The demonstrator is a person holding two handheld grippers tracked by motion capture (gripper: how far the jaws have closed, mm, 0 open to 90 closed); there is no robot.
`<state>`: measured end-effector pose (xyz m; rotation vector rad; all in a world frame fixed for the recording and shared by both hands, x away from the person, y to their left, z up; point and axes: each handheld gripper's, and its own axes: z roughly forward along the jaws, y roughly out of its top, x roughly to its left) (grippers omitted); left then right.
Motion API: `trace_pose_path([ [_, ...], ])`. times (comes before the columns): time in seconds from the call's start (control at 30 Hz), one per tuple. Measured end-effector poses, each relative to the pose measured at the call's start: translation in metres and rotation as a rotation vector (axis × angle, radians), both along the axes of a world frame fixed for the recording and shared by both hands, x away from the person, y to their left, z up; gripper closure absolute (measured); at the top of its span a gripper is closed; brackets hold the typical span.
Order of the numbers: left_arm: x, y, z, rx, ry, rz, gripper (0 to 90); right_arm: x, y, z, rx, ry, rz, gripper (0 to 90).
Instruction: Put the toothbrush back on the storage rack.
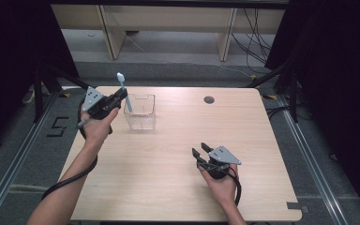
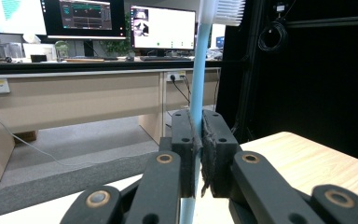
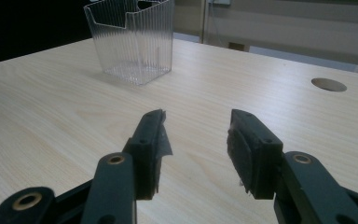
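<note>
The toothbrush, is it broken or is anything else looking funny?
No, the toothbrush looks whole, pinched upright in the left gripper. The one odd thing is the padding on the right gripper: its edges look frayed and peeling. The clear box stands straight.

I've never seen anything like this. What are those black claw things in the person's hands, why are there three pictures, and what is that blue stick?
A person sits at a wooden table and holds a hand-worked clamp with two black jaws in each hand. One picture looks down from above; the other two come from small cameras riding on the clamps, looking along their jaws.

The left gripper is shut on a light blue toothbrush, held upright with its white bristles at the top, beside a clear ribbed plastic container that stands on the table. From above, the brush handle seems to slant down toward the container.

The right gripper sits low over the table near the person, jaws open, with nothing between them.

A small round hole is set in the tabletop.
</note>
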<state>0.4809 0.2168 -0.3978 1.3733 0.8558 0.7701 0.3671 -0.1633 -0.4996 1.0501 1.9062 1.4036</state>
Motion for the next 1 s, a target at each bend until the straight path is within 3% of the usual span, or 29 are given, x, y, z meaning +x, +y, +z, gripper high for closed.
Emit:
trace_pose_path([
  [0.07,0.001,0.001,0.000,-0.001,0.001,0.002,83.8,0.002,-0.001,0.000,-0.010,-0.014,0.015,55.8],
  [0.4,0.005,0.004,-0.003,0.005,0.010,0.017,83.8,0.000,-0.001,0.000,-0.004,0.003,0.010,55.8],
  [0.57,0.007,0.005,-0.005,0.014,0.015,0.022,83.8,0.002,-0.002,-0.001,-0.023,-0.036,0.003,55.7],
  [0.63,0.008,0.005,-0.006,0.017,0.019,0.026,83.8,0.002,-0.002,-0.001,-0.020,-0.027,0.005,55.7],
  [0.67,0.008,0.006,-0.006,0.021,0.020,0.029,83.8,0.000,-0.001,-0.001,-0.009,0.006,0.011,55.7],
  [0.8,0.010,0.006,-0.008,0.025,0.028,0.034,83.8,0.001,-0.001,-0.001,-0.014,-0.013,0.003,55.7],
  [1.0,0.011,0.007,-0.011,0.030,0.036,0.037,83.9,0.000,-0.001,-0.001,-0.006,0.000,0.006,55.7],
])
